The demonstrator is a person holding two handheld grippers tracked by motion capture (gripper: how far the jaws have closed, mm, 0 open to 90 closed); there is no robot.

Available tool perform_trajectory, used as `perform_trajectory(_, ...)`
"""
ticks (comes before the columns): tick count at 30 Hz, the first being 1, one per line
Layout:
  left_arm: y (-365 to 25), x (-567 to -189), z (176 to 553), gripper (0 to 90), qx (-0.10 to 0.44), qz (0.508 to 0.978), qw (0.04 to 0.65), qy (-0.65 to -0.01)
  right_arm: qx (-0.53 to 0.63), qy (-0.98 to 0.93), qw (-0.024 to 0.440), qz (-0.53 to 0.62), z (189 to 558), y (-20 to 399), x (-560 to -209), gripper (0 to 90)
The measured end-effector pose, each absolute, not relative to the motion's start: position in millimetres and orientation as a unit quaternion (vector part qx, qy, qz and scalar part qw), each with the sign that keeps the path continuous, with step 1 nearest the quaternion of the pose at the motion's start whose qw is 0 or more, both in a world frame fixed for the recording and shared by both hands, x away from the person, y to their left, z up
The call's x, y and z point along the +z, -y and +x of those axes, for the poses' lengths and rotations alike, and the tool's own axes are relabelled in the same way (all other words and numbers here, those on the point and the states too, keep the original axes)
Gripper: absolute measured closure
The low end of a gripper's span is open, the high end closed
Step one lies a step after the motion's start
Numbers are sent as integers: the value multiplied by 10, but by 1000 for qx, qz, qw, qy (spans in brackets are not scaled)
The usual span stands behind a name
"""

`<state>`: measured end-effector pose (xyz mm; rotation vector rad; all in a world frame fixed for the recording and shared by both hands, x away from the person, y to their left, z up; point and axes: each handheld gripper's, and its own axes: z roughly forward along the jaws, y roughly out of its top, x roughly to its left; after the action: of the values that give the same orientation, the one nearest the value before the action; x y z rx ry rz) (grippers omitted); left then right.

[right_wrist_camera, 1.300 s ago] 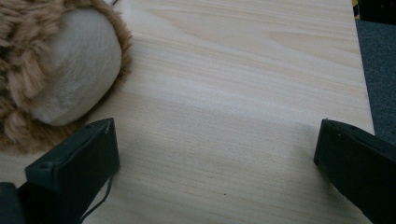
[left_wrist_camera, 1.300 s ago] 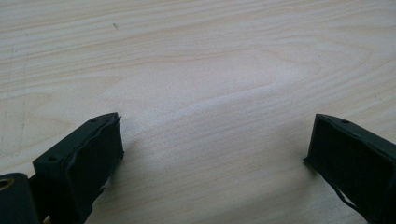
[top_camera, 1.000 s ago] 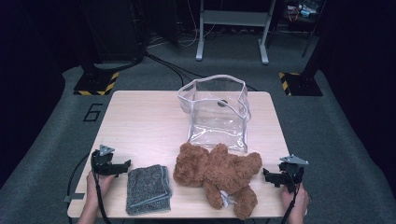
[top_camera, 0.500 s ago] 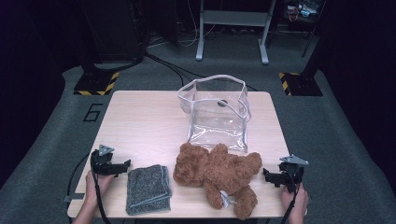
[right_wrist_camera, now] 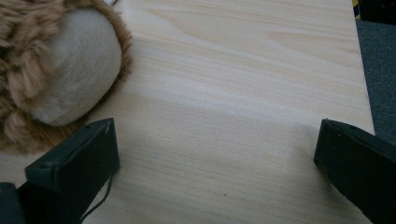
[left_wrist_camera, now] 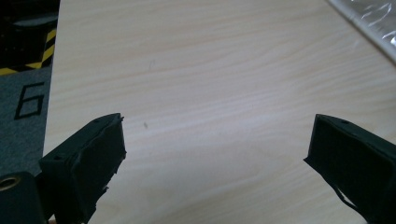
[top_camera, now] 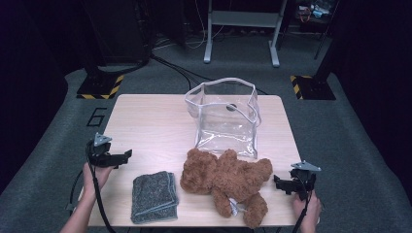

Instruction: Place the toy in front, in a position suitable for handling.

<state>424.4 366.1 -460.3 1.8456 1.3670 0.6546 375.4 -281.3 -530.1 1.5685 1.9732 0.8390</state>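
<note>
Your left gripper sits low at the table's near-left edge, jaws spread wide over bare pale wood grain; your right gripper rests at the near-right edge, jaws likewise wide apart and empty. Between them lie a folded grey knitted cloth and a shaggy brown teddy bear; your right gripper view catches its cream paw pad just beside one jaw. Beyond stands a clear, soft plastic bag, open-topped.
</note>
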Motion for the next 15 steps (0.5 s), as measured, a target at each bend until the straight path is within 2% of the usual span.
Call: perform_trajectory(15,-3216,-4199,4667,45,242,739,388,-494,307,-721,240,573,3753,2813,-5302,0)
